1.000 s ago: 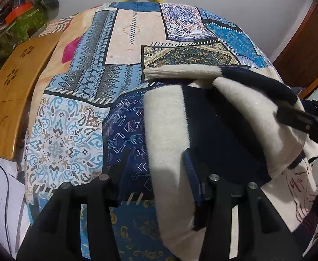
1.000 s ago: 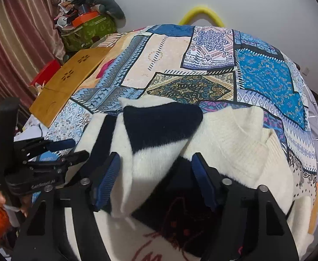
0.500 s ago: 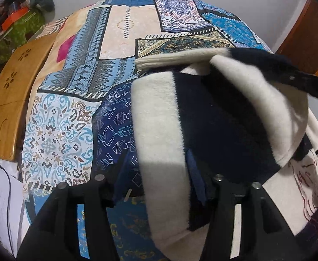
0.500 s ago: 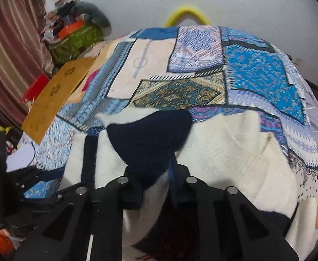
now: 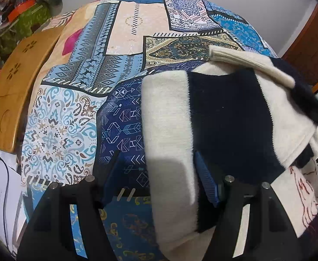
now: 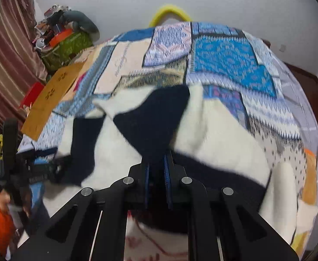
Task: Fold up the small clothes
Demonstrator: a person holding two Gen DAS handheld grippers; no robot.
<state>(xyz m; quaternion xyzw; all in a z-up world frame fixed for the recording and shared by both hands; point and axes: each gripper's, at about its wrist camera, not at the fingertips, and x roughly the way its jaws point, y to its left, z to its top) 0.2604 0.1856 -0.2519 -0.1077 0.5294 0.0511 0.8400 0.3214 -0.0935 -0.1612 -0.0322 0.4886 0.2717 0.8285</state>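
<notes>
On a bed's patchwork bedspread [image 5: 124,28] lies a cream and navy sweater [image 5: 228,117]. Right gripper [image 6: 156,169] fingers pinch a navy fold. Left gripper [image 5: 156,174] fingers are opening around the sweater's cream edge, not pressing it.

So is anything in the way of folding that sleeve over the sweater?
Nothing visible. The right gripper is already shut on the navy sleeve, and only the sweater itself lies beneath it. The left gripper is opening, with the cream edge between its jaws, beside the fold, not across it.
</notes>
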